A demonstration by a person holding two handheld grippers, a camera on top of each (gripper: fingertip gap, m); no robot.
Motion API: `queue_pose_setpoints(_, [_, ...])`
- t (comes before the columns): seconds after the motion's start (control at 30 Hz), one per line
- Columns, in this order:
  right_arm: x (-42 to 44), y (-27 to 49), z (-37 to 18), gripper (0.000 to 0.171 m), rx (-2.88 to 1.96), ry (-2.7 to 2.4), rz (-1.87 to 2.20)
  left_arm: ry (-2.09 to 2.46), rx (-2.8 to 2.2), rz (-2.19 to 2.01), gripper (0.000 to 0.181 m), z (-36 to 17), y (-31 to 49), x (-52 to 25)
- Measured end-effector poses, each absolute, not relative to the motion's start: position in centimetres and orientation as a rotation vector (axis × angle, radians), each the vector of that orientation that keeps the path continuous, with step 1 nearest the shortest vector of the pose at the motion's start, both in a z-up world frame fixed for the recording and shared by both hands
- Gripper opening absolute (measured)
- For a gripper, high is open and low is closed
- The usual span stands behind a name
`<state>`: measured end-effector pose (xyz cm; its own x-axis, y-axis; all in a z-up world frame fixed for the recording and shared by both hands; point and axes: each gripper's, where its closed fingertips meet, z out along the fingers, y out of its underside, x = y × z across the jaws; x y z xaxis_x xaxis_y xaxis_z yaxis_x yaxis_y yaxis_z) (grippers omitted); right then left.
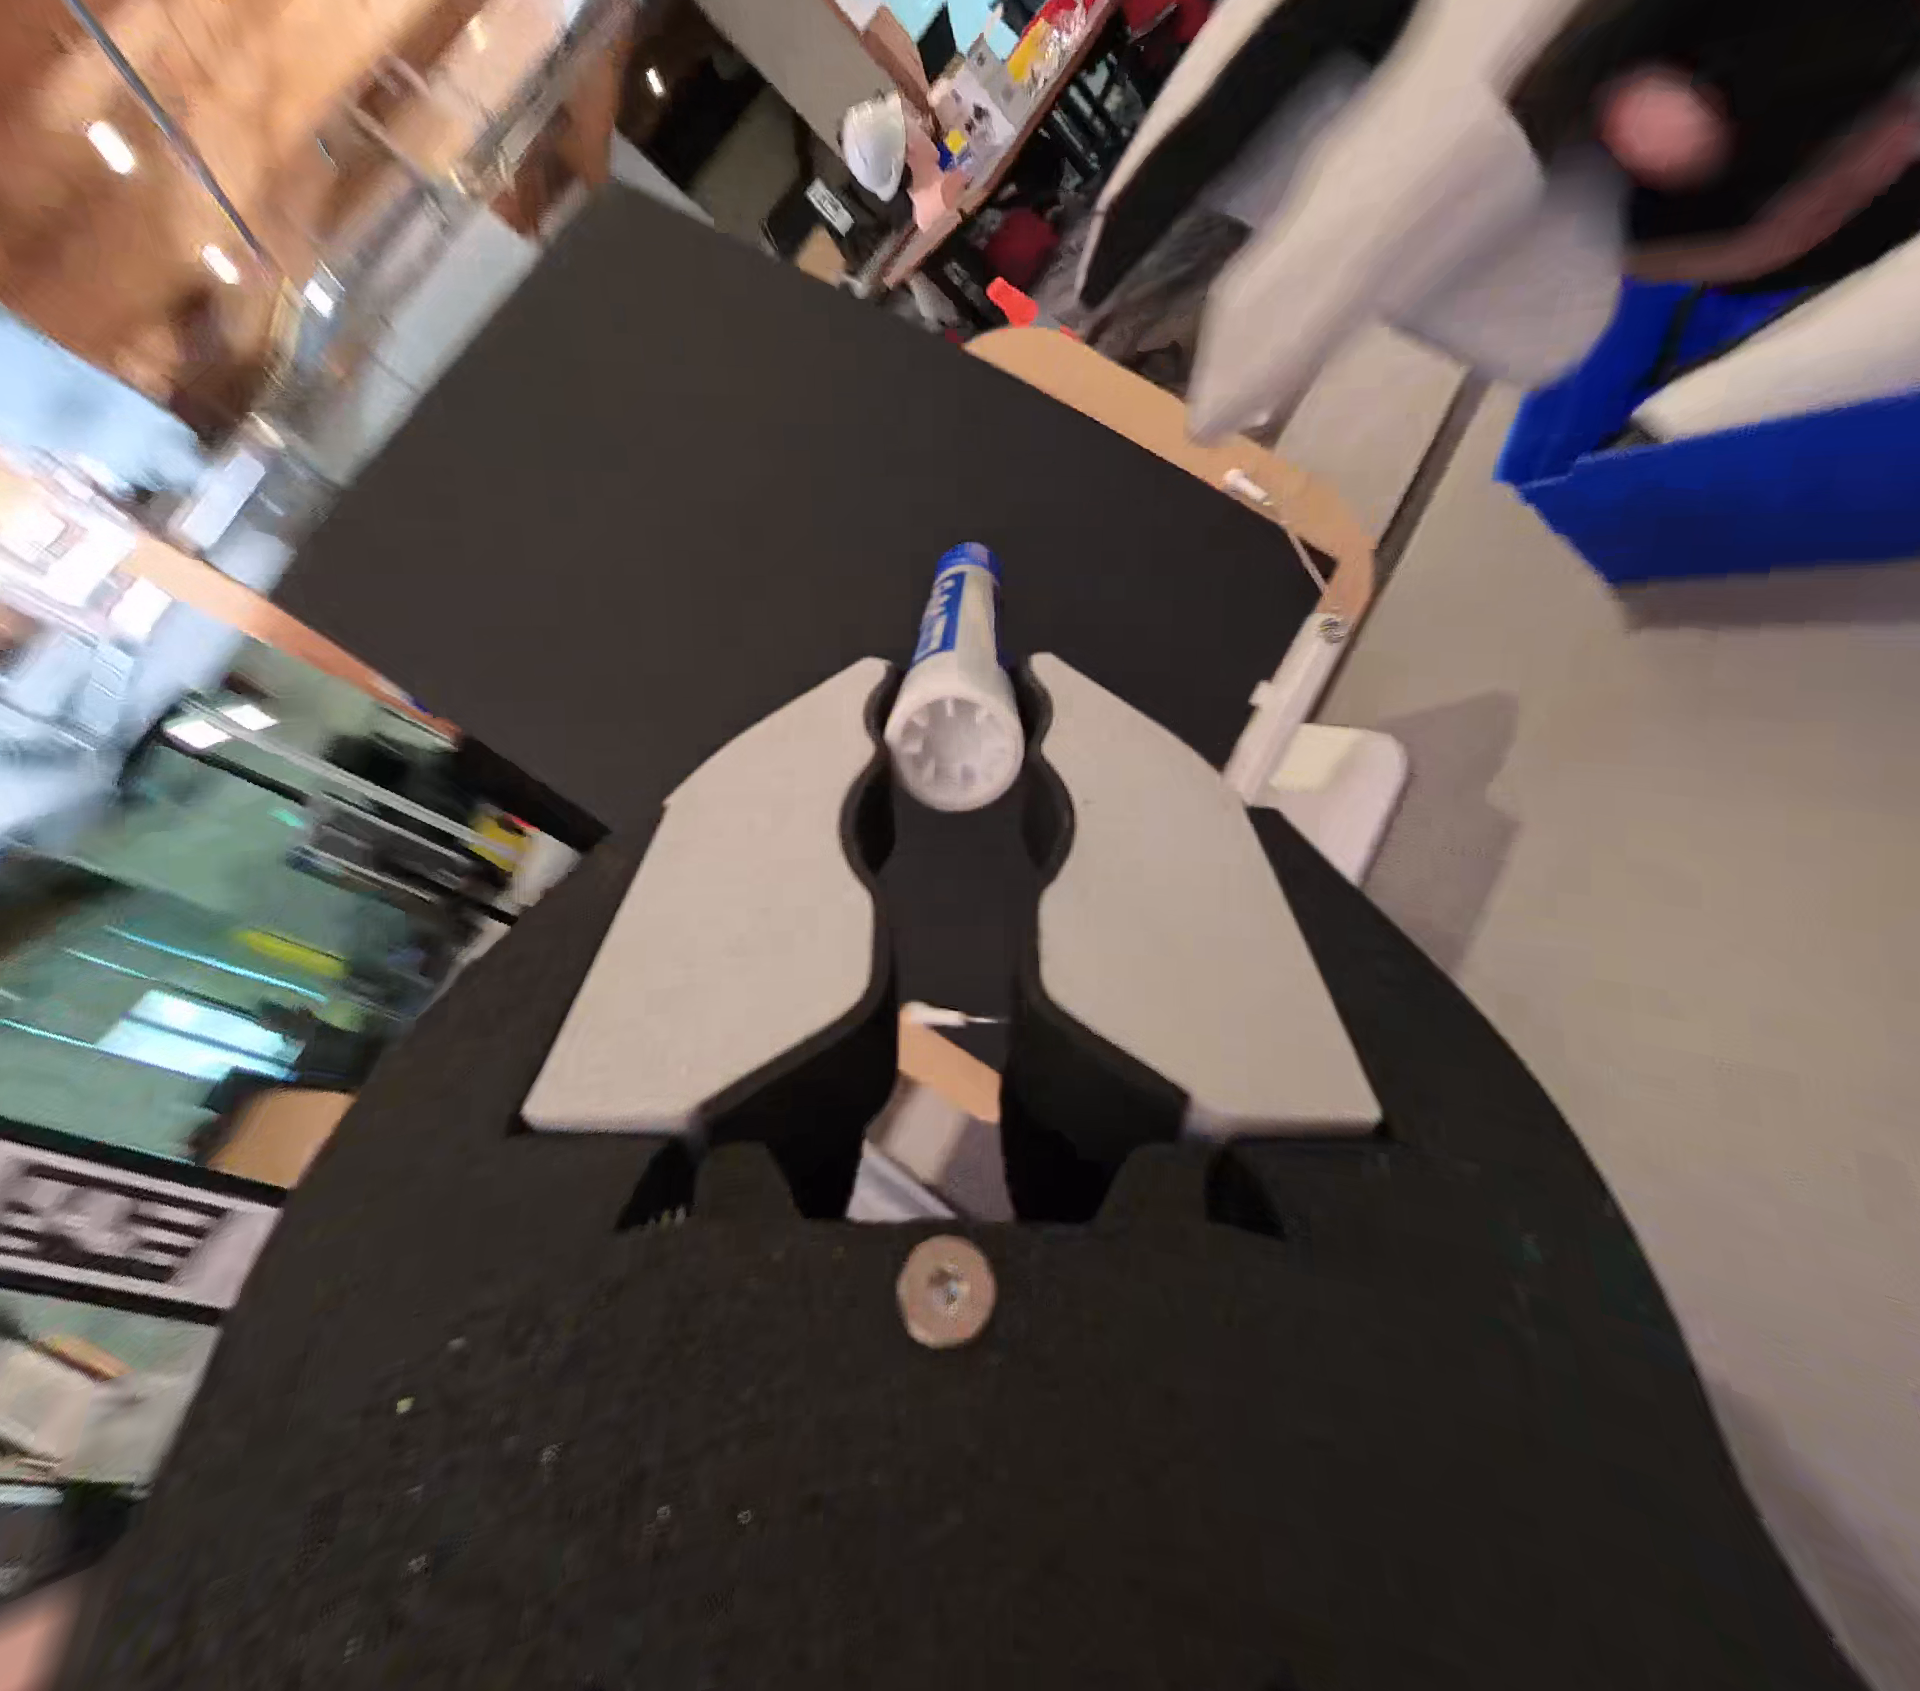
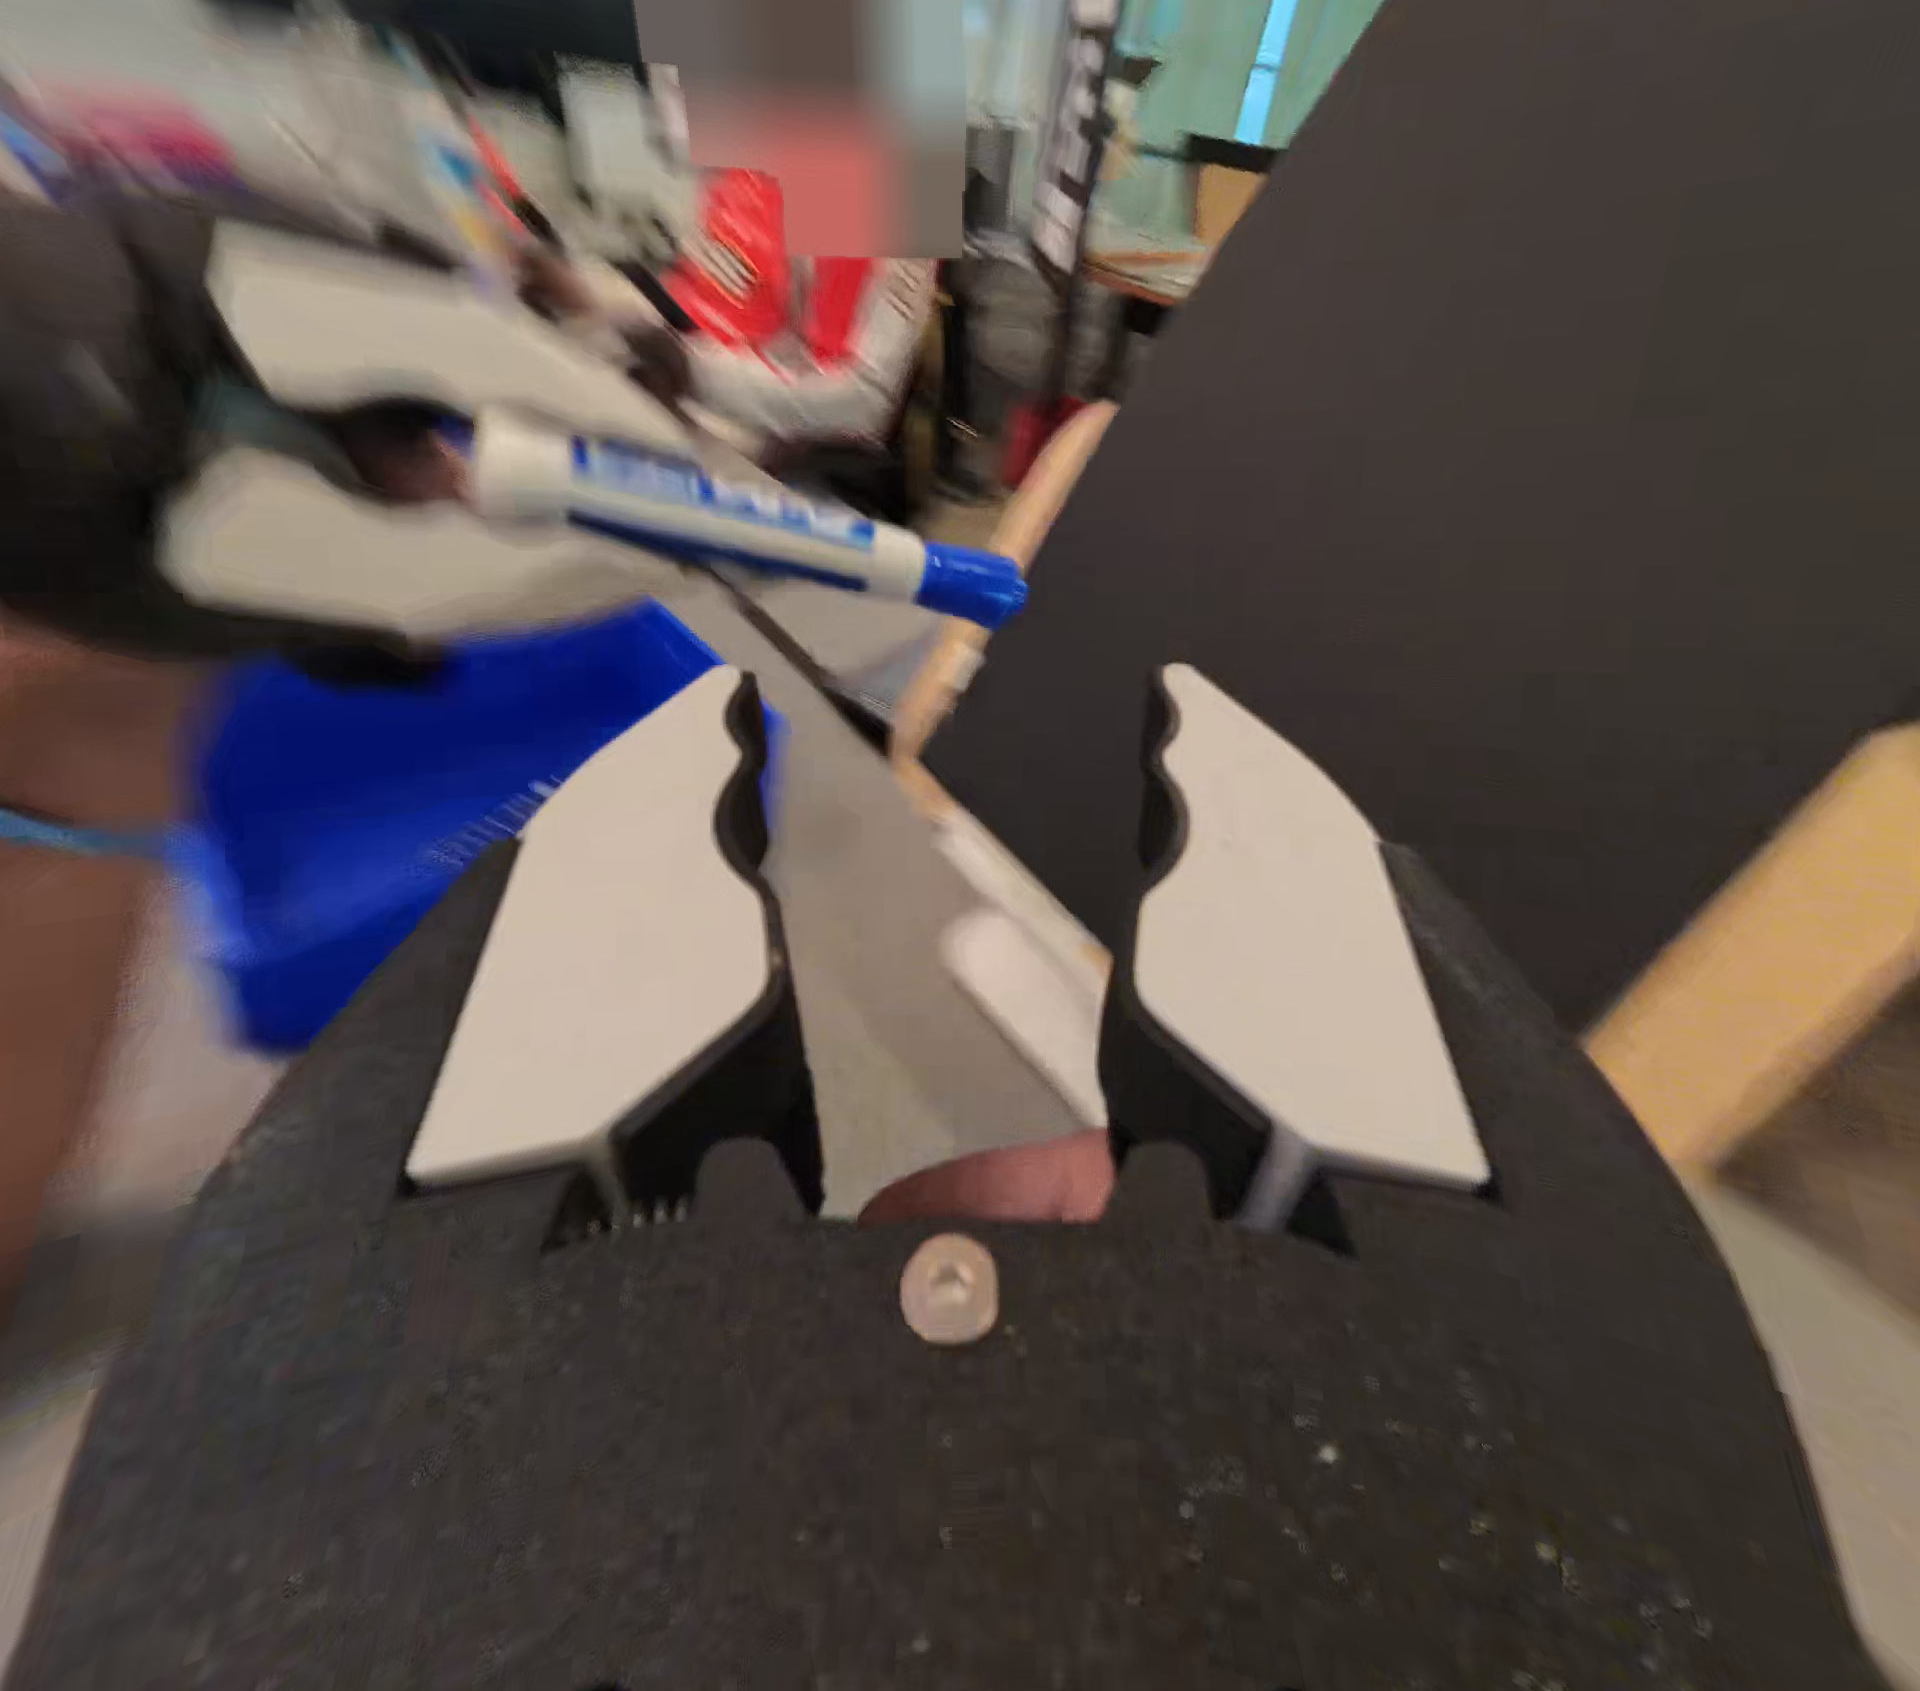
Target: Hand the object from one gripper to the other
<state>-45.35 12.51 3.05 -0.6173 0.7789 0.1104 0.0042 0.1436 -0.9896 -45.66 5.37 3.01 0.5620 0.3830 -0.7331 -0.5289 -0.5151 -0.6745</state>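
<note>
The left gripper (image 1: 956, 737) is squeezed tight on a marker (image 1: 954, 685); the two grey fingers (image 1: 769, 893) pinch it near its white back end, and the blue cap points far away from the camera; the marker is up in the air, above a black board (image 1: 727, 446).

In the right wrist view the marker (image 2: 727, 514) shows on the left, sticking out of the left gripper (image 2: 416, 488) with its blue cap toward the middle; most of its body is free.

The right gripper (image 2: 951, 768) is wide open and holds nothing; its jaws are near the cap but a bit below it, not touching.

The marker looks light, hard and stiff, so it should not bend or squash; it is round and smooth, so it may slip or roll in a loose grip; the curved notches in the fingers seem made to hug it.

A good place to grab looks like the free middle of the body, between the cap and the left gripper; grabbing only the cap seems risky, since a cap can pull off.
</note>
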Motion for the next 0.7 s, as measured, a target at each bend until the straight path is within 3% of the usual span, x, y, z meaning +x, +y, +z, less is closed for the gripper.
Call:
queue_pose_setpoints(0.07, [-44.5, 12.0, 3.9, 0.087, -0.829, -1.811, 1.919, 0.236, -1.743, 1.278, 0.020, 3.4, 5.7, -44.9])
queue_pose_setpoints(0.13, [-43.8, 11.3, 3.4, 0.099, -0.795, -1.901, 2.050, 0.306, -1.706, 1.349, 0.020, 3.7, 6.3, -43.9])
queue_pose_setpoints(0.4, [-44.2, 9.9, 2.7, 0.107, -0.637, -1.833, 1.722, 0.339, -1.791, 1.532, 0.020, 2.8, 7.8, -44.0])
queue_pose_setpoints(0.7, [-44.3, 9.2, 2.2, 0.108, -0.658, -1.883, 1.851, 0.425, -1.803, 1.640, 0.020, 2.0, 9.1, -43.6])
